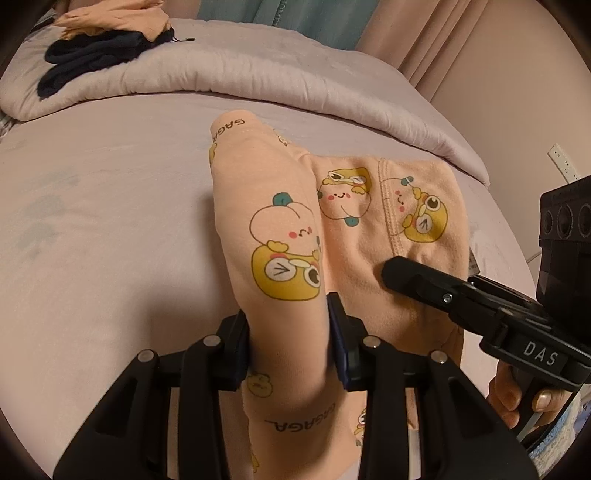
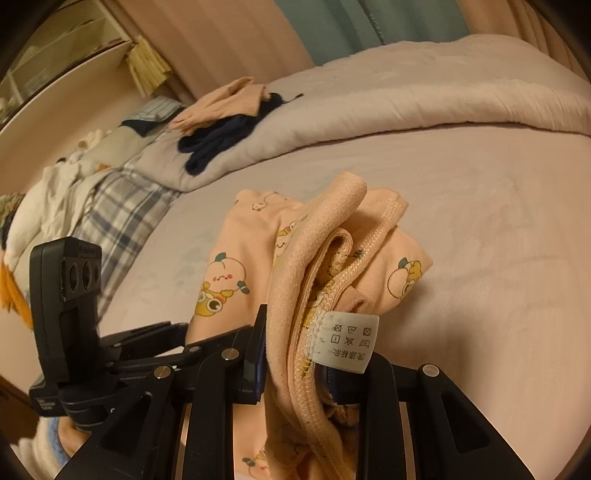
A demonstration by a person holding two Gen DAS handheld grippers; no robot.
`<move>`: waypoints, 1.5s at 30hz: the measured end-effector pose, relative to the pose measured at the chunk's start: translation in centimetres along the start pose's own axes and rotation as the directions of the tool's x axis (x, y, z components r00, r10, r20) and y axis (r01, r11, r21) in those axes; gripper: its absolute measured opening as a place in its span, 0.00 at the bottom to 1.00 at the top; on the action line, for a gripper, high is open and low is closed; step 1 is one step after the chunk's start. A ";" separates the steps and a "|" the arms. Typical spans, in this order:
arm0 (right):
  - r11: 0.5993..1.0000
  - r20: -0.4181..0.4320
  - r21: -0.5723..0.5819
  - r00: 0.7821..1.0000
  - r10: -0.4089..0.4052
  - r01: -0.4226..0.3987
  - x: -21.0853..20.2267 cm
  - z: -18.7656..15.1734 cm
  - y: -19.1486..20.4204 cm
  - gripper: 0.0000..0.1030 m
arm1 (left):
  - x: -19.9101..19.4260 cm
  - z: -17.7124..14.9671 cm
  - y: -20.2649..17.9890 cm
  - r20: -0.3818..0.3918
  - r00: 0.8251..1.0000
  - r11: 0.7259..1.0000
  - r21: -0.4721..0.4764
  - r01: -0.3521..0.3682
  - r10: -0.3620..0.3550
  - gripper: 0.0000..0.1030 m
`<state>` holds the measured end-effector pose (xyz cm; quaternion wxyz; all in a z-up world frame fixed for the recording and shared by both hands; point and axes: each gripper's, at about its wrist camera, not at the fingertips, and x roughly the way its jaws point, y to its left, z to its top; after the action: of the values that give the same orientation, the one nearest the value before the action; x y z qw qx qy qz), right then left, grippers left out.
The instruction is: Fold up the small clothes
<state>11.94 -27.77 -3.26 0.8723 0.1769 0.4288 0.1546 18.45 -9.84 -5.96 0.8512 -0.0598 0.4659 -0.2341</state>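
Jaws of both hand-held grippers grip one peach, cartoon-printed child's garment (image 1: 284, 236), its near end lifted off a bed. Closest to the lens, the left gripper (image 1: 290, 343) pinches a bunched leg-like fold, pads pressing the cloth from both sides. Just to its right, the right gripper (image 2: 295, 354) is clamped on the ribbed, stitched edge beside the white care label (image 2: 345, 341), with several layers gathered between the pads. From both grips the garment's long axis runs straight ahead, away from the jaws, its far end resting on the bed; the two hands sit side by side at its near end, neither clearly closer. Any fold likely carries that near end forward over the far one. Beyond lies the pale lilac sheet (image 1: 103, 221), then a rolled duvet (image 1: 229, 77) carrying dark and peach clothes (image 1: 103, 40), and curtains (image 2: 332, 26) behind.
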 end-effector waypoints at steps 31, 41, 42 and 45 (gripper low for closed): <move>0.981 -0.026 -0.168 0.995 0.095 -0.098 -1.9 -5.5 10.1 0.27 | -11.5 -9.7 2.5 0.137 0.981 0.989 -0.075 -0.127 0.137 0.34; 0.973 -0.037 -0.213 0.996 0.084 -0.089 -0.7 -5.6 11.6 0.27 | -11.9 -9.9 4.2 0.154 0.975 0.985 -0.092 -0.145 0.158 0.34; 0.973 -0.038 -0.214 0.996 0.084 -0.090 -0.7 -5.6 11.6 0.27 | -11.9 -9.8 4.4 0.154 0.975 0.985 -0.093 -0.146 0.159 0.34; 0.971 -0.045 -0.221 0.996 0.081 -0.089 -0.3 -5.4 11.8 0.27 | -11.9 -9.6 4.8 0.155 0.975 0.984 -0.097 -0.148 0.162 0.34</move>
<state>6.06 -16.48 -0.95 0.8714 0.0937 0.4164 0.2420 6.82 0.93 -3.76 0.8986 -0.0782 0.4080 -0.1412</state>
